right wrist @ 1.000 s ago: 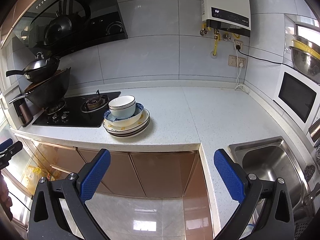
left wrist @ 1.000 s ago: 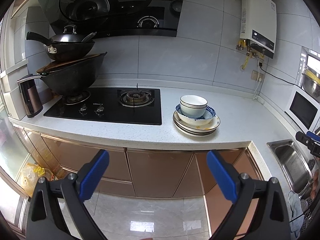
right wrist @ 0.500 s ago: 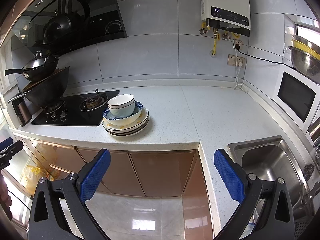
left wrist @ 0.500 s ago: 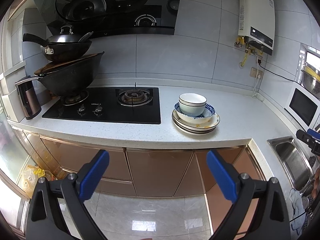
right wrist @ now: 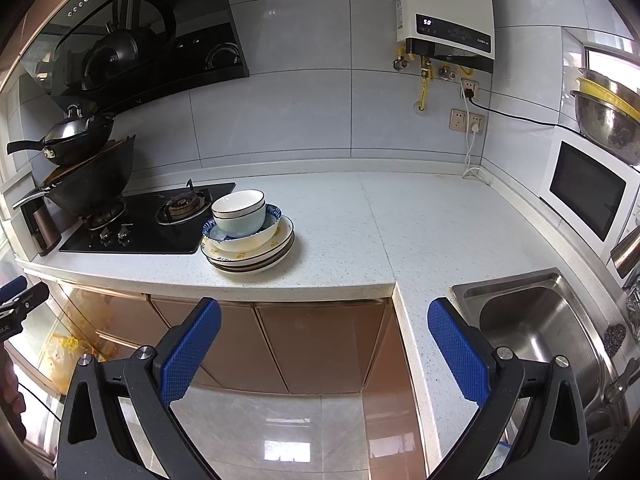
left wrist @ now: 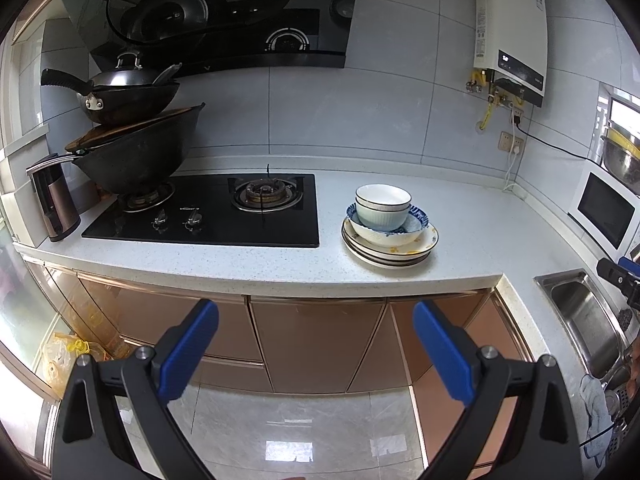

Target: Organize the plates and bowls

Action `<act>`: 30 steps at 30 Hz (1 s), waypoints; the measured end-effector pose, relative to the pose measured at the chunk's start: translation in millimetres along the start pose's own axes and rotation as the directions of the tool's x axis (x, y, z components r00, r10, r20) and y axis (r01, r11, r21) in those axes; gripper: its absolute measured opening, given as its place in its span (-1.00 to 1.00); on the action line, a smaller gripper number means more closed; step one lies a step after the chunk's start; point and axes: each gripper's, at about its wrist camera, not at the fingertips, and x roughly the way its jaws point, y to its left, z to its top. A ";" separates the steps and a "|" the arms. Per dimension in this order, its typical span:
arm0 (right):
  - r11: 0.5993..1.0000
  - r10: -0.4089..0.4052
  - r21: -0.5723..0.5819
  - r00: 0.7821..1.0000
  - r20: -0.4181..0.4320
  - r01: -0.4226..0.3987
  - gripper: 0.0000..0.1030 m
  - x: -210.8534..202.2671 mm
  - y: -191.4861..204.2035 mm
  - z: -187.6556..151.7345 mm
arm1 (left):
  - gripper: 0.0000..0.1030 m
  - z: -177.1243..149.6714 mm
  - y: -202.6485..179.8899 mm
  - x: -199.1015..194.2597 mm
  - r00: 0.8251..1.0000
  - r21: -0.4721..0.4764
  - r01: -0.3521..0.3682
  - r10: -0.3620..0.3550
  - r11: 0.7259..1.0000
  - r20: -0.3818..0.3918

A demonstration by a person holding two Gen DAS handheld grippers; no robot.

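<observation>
Both grippers hang in front of the cabinets, below the tabletop edge and well apart from the dishes. The left gripper [left wrist: 316, 334] has its blue-padded jaws spread wide with nothing between them, and the right gripper [right wrist: 324, 334] is likewise wide open and empty.

The stack of plates [left wrist: 390, 248] sits on the white speckled tabletop [left wrist: 480, 232], just beside the right edge of the black gas hob [left wrist: 208, 212] and near the front edge. The plates are cream with dark rims and small yellow marks. On top of them rests a shallow bowl with a blue patterned rim [left wrist: 416, 220], and inside that stand nested white bowls [left wrist: 383, 207] with thin dark rims, upright. From the right wrist view the same pile shows as plates [right wrist: 250, 254], blue-rimmed bowl [right wrist: 274, 214] and white bowls [right wrist: 239, 210].

On the hob's left burner sits a large black wok [left wrist: 136, 152] with a wooden board across it and a smaller lidded wok [left wrist: 120, 92] on top. A brown kettle [left wrist: 54, 200] stands at the far left. A steel sink [right wrist: 536, 328] is set into the tabletop at the right, a white microwave [right wrist: 588, 188] stands against the right wall, and a water heater [right wrist: 444, 12] hangs on the tiled wall
</observation>
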 end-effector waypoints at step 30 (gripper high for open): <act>0.998 -0.046 0.038 0.999 -0.005 0.046 0.98 -8.2 -20.2 -4.1 | 0.92 2.3 -34.7 14.2 0.997 0.071 0.079 -0.077 0.994 -0.031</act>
